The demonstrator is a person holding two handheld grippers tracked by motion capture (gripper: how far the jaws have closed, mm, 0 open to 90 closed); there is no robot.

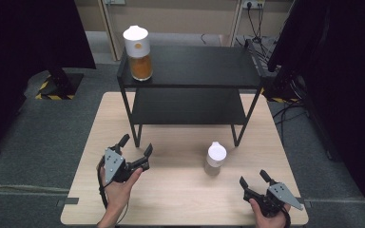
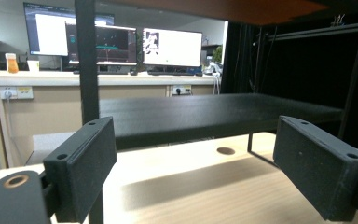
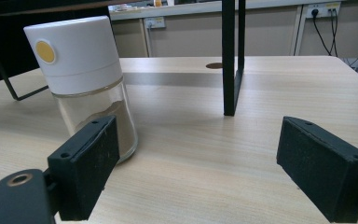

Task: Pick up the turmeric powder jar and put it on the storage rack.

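Note:
A small glass jar with a white cap [image 1: 216, 157] [image 3: 86, 79] stands on the wooden table [image 1: 180, 199], holding pale brown powder. A larger white-capped jar with orange contents [image 1: 139, 47] stands at the left end of the black shelf's top [image 1: 195, 64]. My left gripper [image 1: 135, 145] [image 2: 193, 172] is open near the shelf's front left leg, nothing between its jaws. My right gripper [image 1: 253, 178] [image 3: 193, 172] is open at the table's front right, short of the small jar, which sits beyond its left jaw.
The black two-tier shelf stands on the far half of the table, its lower tier [image 1: 190, 105] [image 2: 214, 114] bare. A shelf leg [image 3: 230, 56] rises ahead of the right gripper. Dark curtains flank the table; cables [image 1: 285, 109] lie at the right.

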